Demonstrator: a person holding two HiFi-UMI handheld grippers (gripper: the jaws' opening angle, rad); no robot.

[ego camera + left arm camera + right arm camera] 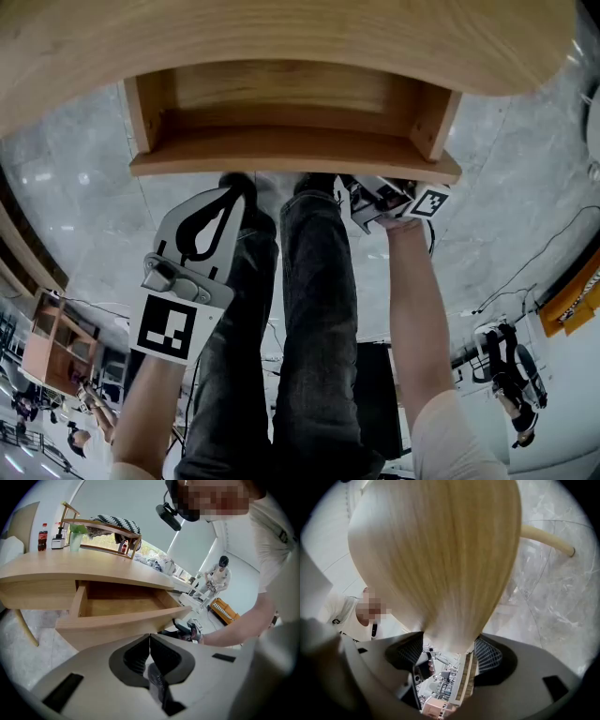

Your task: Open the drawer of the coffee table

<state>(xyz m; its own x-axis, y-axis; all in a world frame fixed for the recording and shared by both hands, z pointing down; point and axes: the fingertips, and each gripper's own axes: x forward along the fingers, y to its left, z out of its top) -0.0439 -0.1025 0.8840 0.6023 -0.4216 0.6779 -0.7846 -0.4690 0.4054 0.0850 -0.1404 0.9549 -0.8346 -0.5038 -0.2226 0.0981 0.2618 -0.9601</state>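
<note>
Already standing well out from under the coffee table, the drawer is showing its bare wooden inside at 12 o'clock in the head view, with nothing lying in it that can be seen. The right gripper is reaching in at about 2 o'clock, under the right end of the drawer front. In the right gripper view, that pale wooden drawer front is filling the gap between the jaws, which are apparently clamping on it. The left gripper is hanging idle at about 10 o'clock, apart from the furniture, above the marble floor and beside the person's jeans. Its own view is showing the jaws pressed together on nothing, pointing toward the drawer at 12 o'clock. Judging by how much of the interior is lying exposed, the opening is looking largely done. What is remaining, if anything, is a last short draw outward and letting go of the front. How much travel the runners are still allowing cannot be told.
</note>
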